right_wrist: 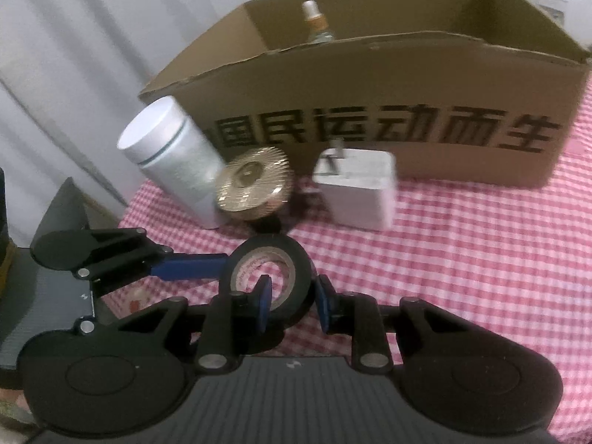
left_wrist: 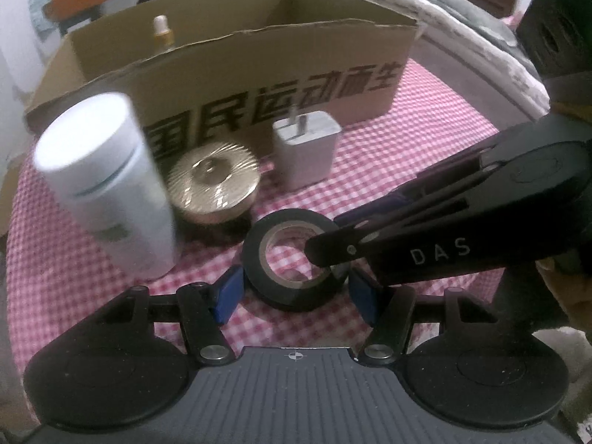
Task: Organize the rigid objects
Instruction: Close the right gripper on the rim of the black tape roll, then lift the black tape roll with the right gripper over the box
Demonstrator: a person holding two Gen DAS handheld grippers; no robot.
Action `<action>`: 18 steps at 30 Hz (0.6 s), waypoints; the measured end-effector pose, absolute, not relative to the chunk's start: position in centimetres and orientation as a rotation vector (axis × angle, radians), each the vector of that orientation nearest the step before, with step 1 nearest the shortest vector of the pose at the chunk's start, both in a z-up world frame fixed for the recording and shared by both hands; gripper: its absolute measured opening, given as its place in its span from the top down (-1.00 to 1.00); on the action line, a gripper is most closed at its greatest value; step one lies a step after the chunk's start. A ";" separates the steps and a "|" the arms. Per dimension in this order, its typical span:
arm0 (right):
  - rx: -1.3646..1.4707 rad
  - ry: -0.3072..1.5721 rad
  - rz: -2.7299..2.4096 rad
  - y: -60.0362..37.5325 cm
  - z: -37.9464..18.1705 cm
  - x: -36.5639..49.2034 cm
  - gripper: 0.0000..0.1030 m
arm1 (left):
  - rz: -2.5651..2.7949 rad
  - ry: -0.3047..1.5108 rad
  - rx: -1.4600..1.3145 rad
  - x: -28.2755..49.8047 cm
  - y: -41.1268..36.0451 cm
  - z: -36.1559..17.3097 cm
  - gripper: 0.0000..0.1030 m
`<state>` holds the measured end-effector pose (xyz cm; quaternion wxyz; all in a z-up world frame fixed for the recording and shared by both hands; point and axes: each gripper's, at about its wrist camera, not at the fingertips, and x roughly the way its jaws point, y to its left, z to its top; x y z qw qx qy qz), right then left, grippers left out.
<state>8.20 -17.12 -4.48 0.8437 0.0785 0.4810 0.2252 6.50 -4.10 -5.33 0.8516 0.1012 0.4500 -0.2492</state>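
The left wrist camera looks steeply down along its fingers from close above the checked cloth [left_wrist: 425, 118], facing the cardboard box [left_wrist: 229, 85] at the far side. The right wrist camera looks down likewise from close, a little further right, facing the same box. Both views share the black tape roll [left_wrist: 292, 262] nearest, the box and the cloth.

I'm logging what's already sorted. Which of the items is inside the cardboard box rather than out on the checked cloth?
The small clear bottle with the white cap: it stands inside the brown cardboard box, only its top showing above the front wall.
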 end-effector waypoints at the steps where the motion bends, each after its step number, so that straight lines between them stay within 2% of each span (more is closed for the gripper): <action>1: 0.174 1.015 0.468 -17.4 -4.5 8.2 0.47 | -0.524 0.950 0.220 6.6 -4.4 -5.4 -0.23; 18: 0.153 1.005 0.445 -17.7 -4.7 8.4 0.47 | -0.496 0.963 0.242 7.7 -5.6 -5.5 -0.26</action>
